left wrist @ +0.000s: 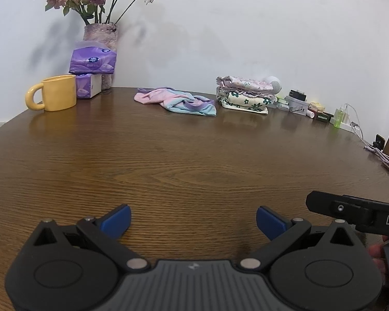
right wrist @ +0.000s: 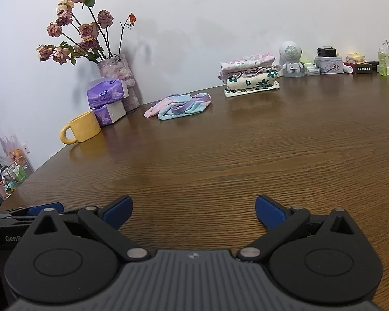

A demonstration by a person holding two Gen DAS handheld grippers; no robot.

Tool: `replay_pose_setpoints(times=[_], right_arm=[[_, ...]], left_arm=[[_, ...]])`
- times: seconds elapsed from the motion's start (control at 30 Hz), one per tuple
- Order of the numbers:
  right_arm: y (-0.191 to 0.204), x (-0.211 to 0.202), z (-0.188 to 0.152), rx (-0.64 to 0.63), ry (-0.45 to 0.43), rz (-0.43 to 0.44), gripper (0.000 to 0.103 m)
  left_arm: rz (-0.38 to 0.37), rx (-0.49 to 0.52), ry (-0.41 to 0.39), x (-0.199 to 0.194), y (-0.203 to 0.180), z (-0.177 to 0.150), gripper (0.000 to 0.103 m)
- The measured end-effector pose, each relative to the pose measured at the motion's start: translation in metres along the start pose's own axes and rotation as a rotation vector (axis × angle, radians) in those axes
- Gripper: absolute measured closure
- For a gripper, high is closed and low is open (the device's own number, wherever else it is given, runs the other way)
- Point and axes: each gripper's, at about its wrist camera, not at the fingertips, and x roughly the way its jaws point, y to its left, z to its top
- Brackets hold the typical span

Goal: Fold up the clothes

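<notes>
Purple vase (right wrist: 118,77) holding dried roses (right wrist: 77,33), yellow mug (right wrist: 84,127) nearby, both hand-held grippers (left wrist: 193,220) (right wrist: 193,211) spread wide, empty.

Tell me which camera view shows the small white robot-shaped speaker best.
The right wrist view shows it best: the white speaker stands whole beside the folded stack of clothes, round head and body both visible. In the left wrist view, only the top of its head shows behind that stack.
</notes>
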Motion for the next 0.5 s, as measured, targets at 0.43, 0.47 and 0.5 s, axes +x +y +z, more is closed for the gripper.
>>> replay_pose_setpoints(times=[0.43, 0.47, 0.5], right_arm=[[0.0000, -0.0002, 0.0030, -0.011, 0.009, -0.007, 0.000], [0.0000, -0.0002, 0.0024, -0.011, 0.009, -0.007, 0.000], [-0.0001, -0.0002, 0.0018, -0.011, 0.009, -0.006, 0.000]], left_arm=[[0.002, -0.004, 0.008, 0.0015, 0.0004, -0.0014, 0.000], [0.002, -0.005, 0.008, 0.0014, 0.0002, -0.0013, 0.000], [0.002, -0.006, 0.007, 0.0013, 0.0000, -0.0013, 0.000]])
